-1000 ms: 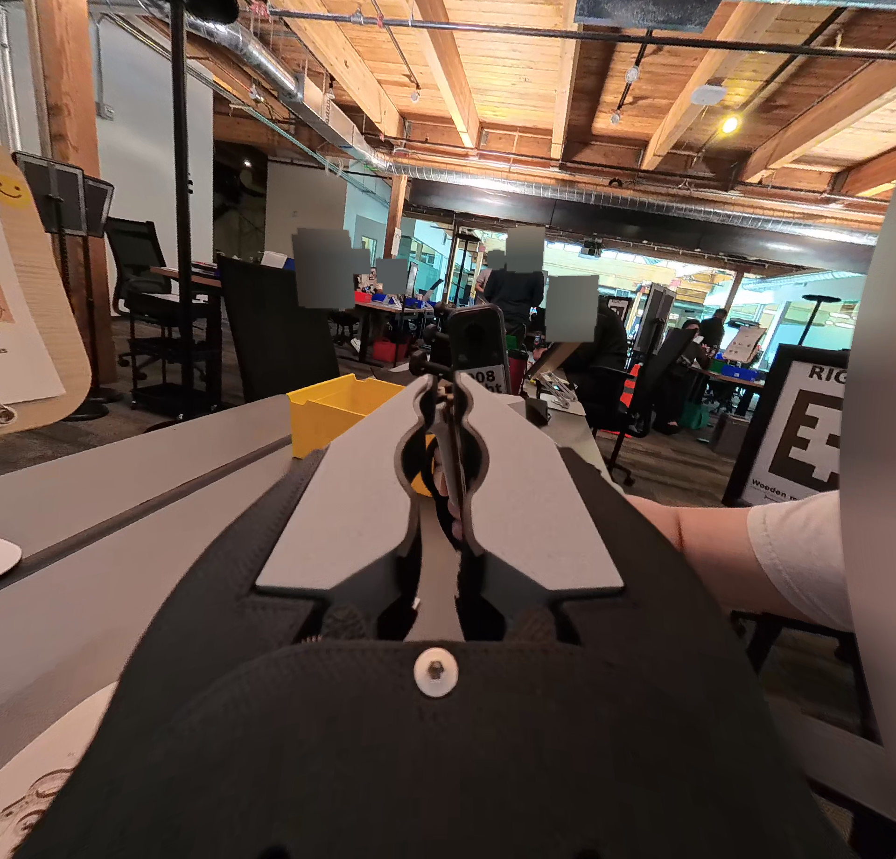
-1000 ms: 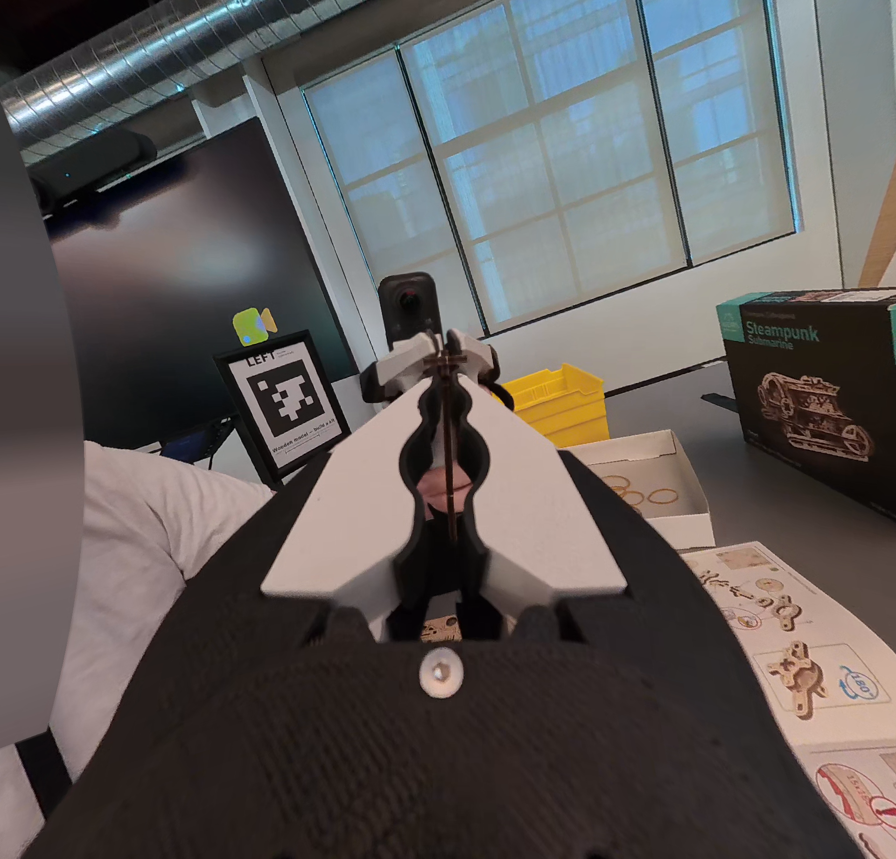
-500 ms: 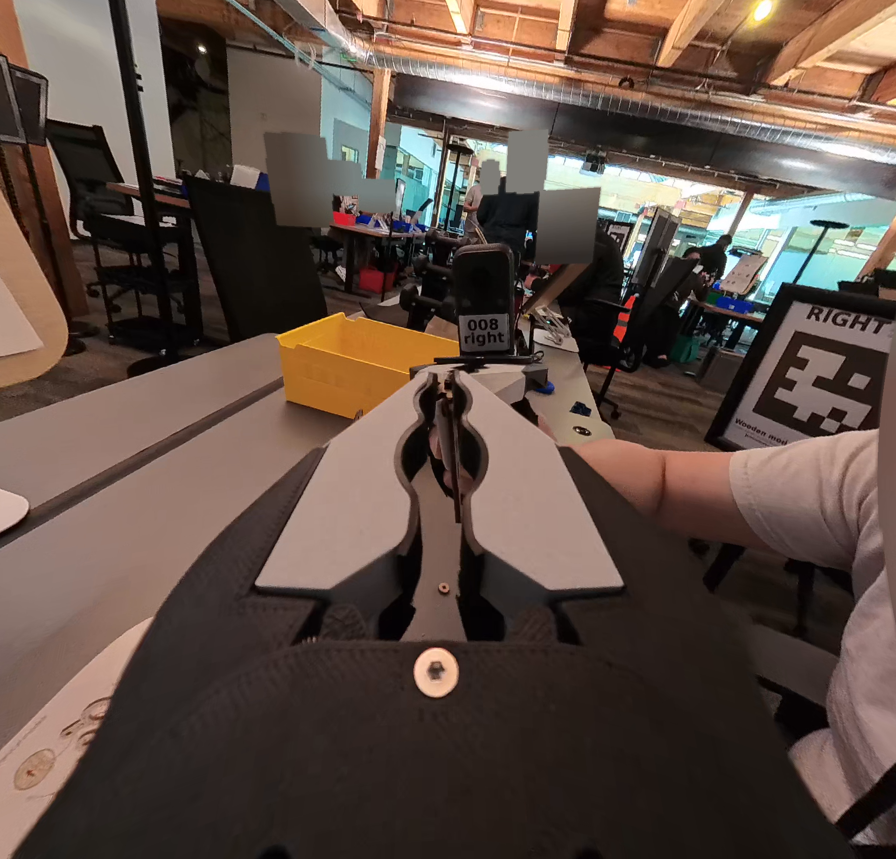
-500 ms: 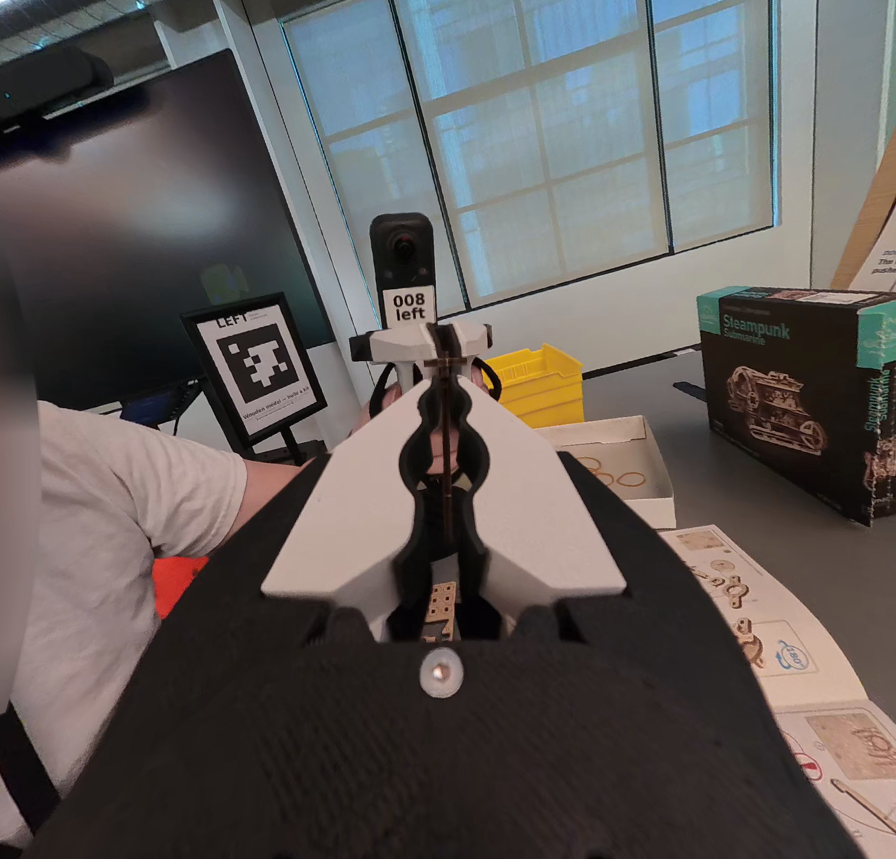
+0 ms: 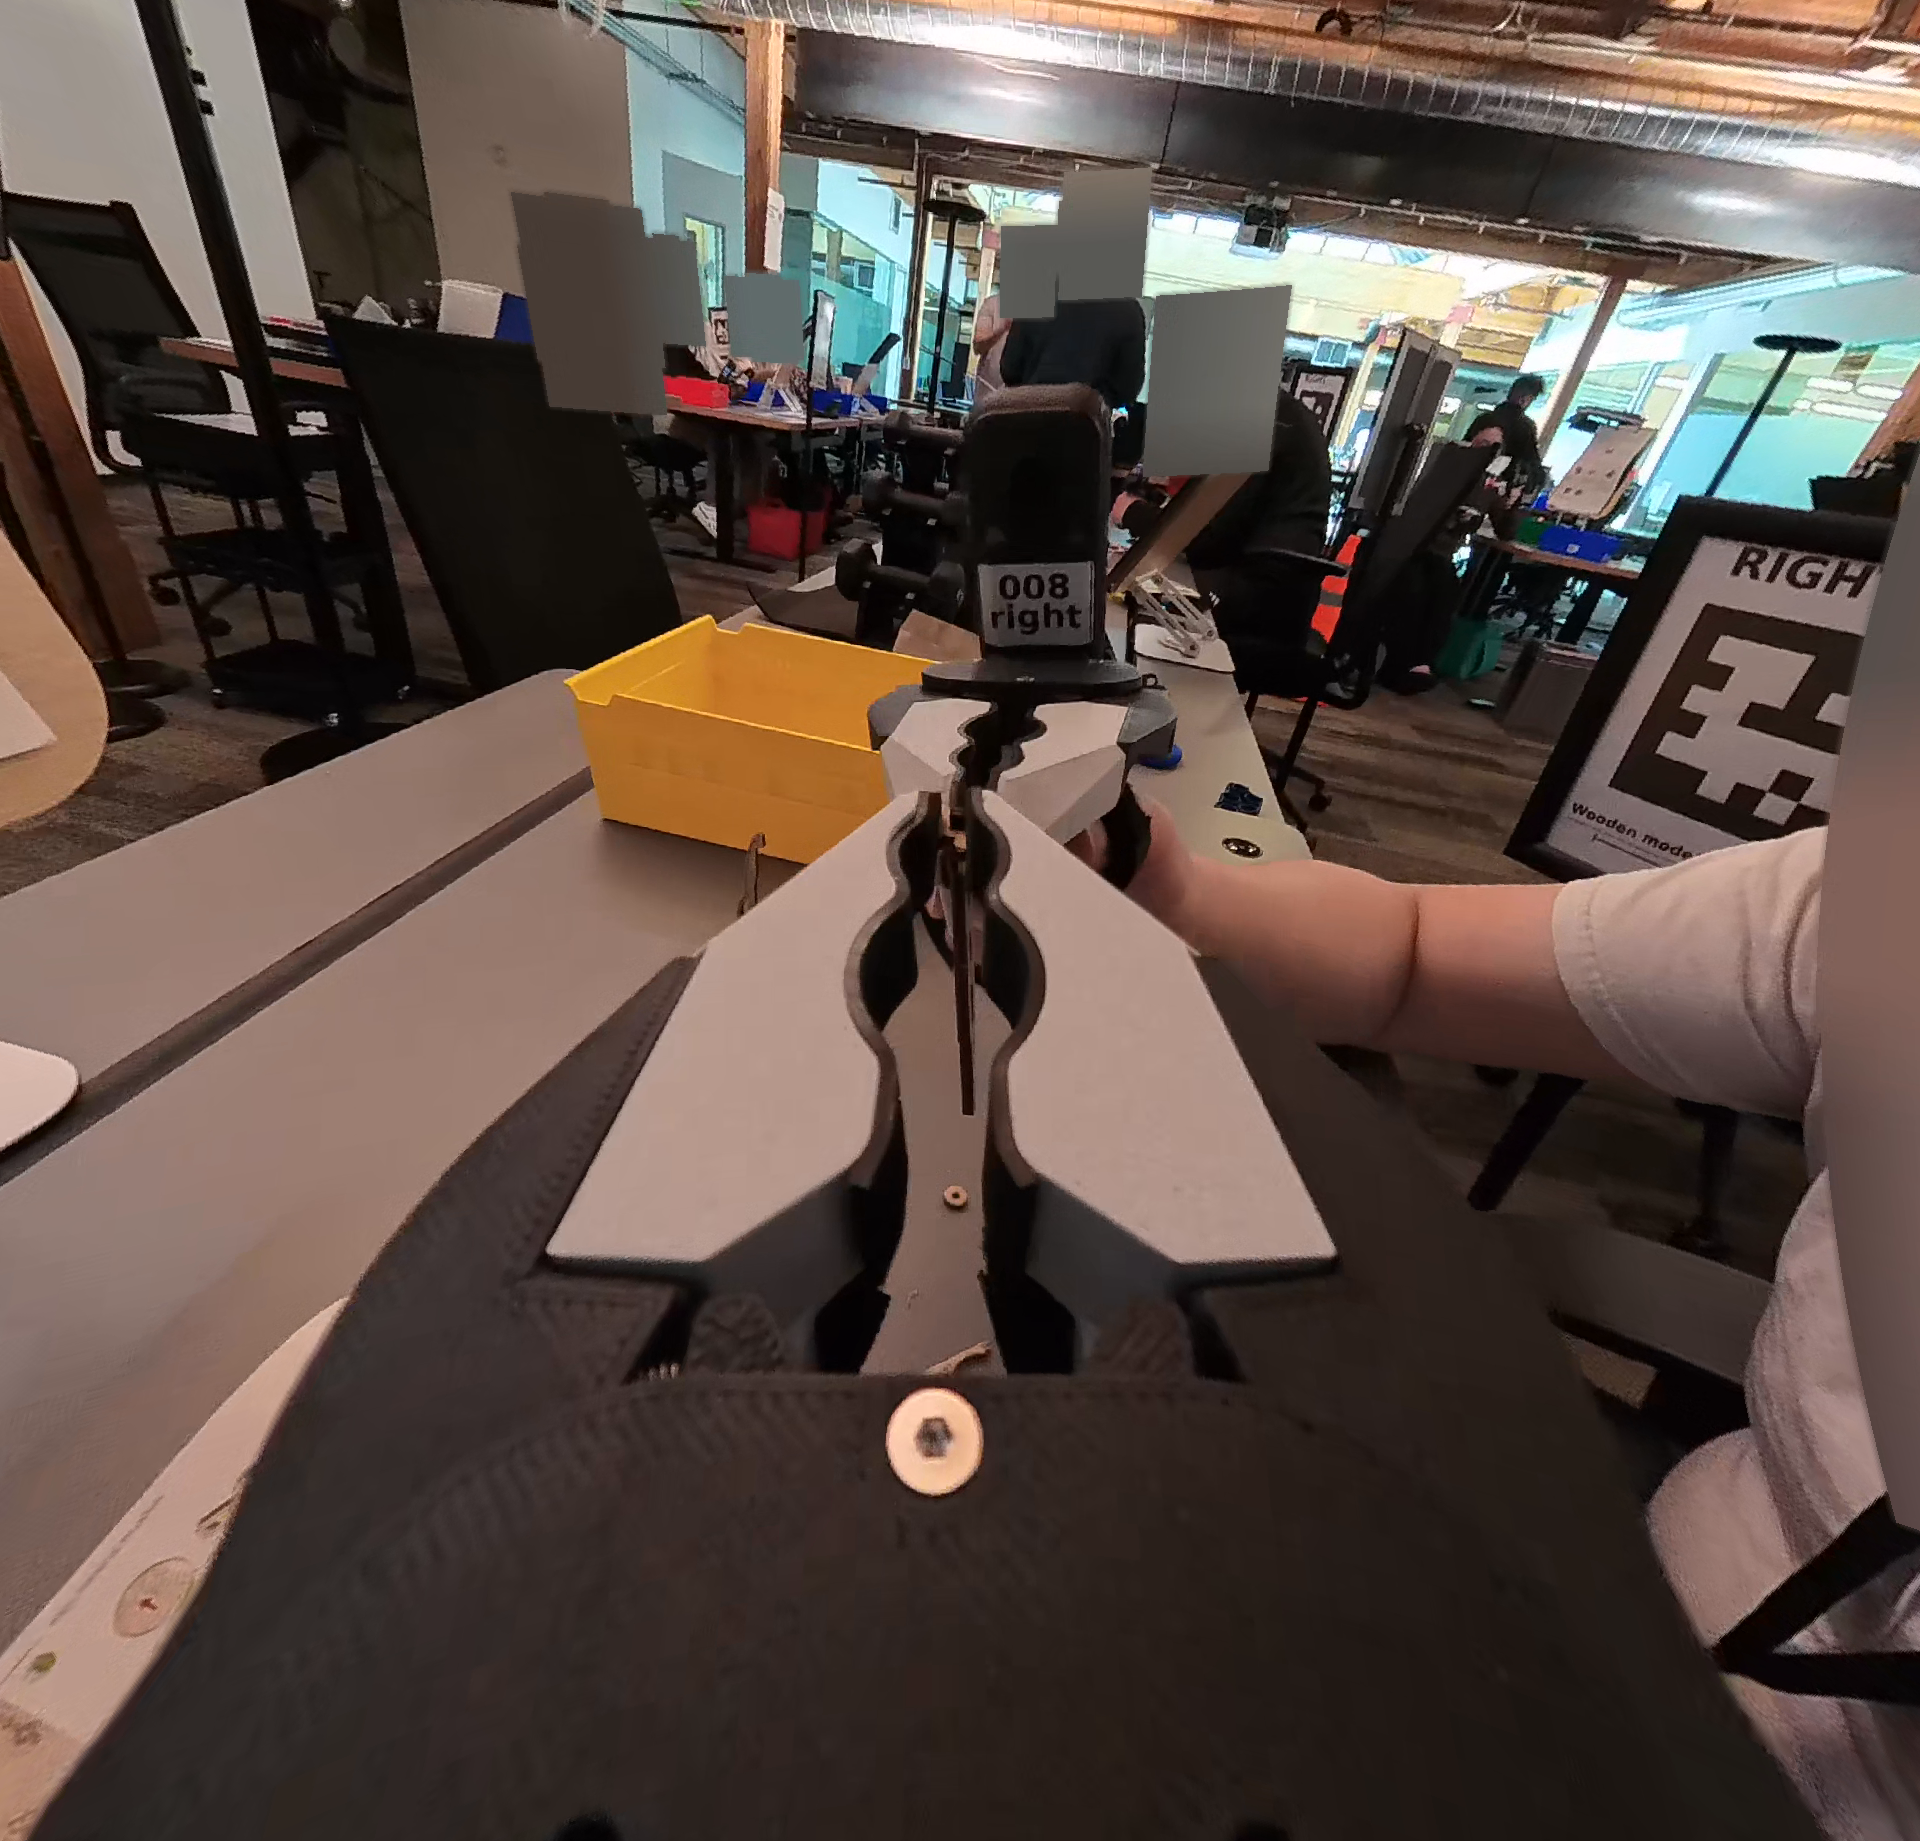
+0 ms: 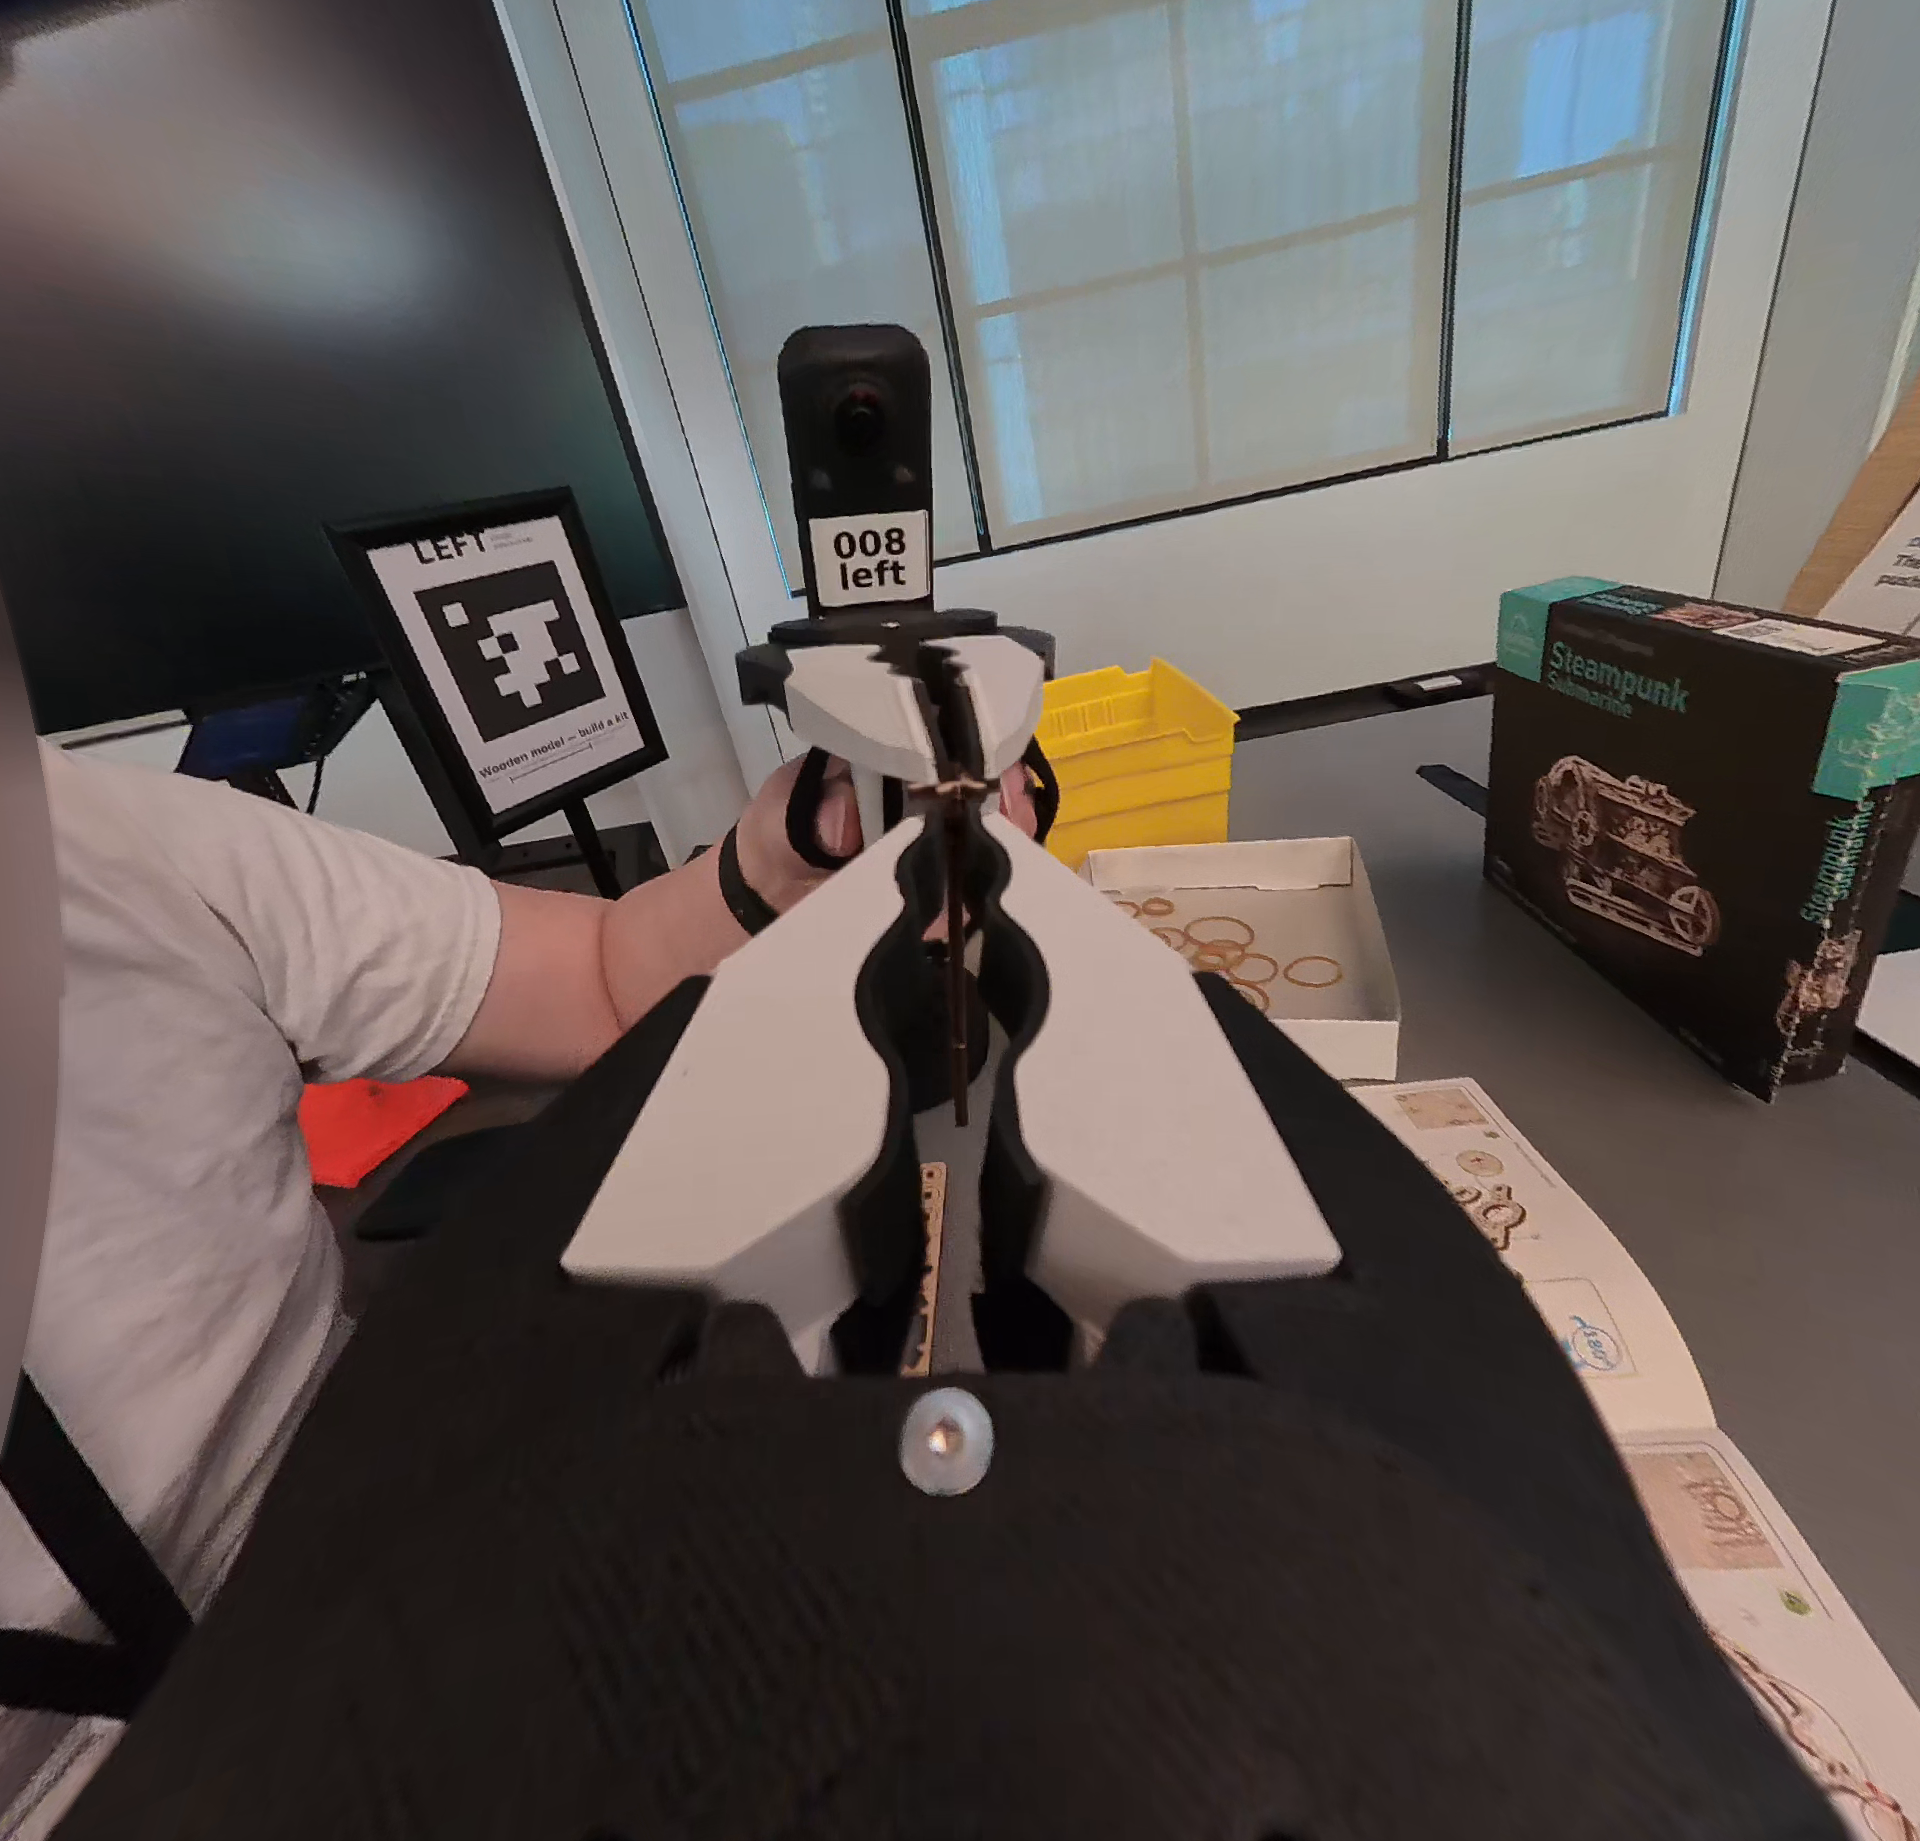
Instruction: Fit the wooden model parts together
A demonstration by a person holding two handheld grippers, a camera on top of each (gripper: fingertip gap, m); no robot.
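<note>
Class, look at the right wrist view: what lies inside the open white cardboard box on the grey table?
Inside the open white cardboard box lie thin tan rings, loosely overlapping. The right gripper covers the box's near left corner.

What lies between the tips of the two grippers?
Only thin wooden parts, edge-on, held by both the left gripper and right gripper; both wrist views show it.

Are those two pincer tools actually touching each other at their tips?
Cannot tell. In both wrist views the left tool and right tool meet tip to tip, hiding any gap.
</note>
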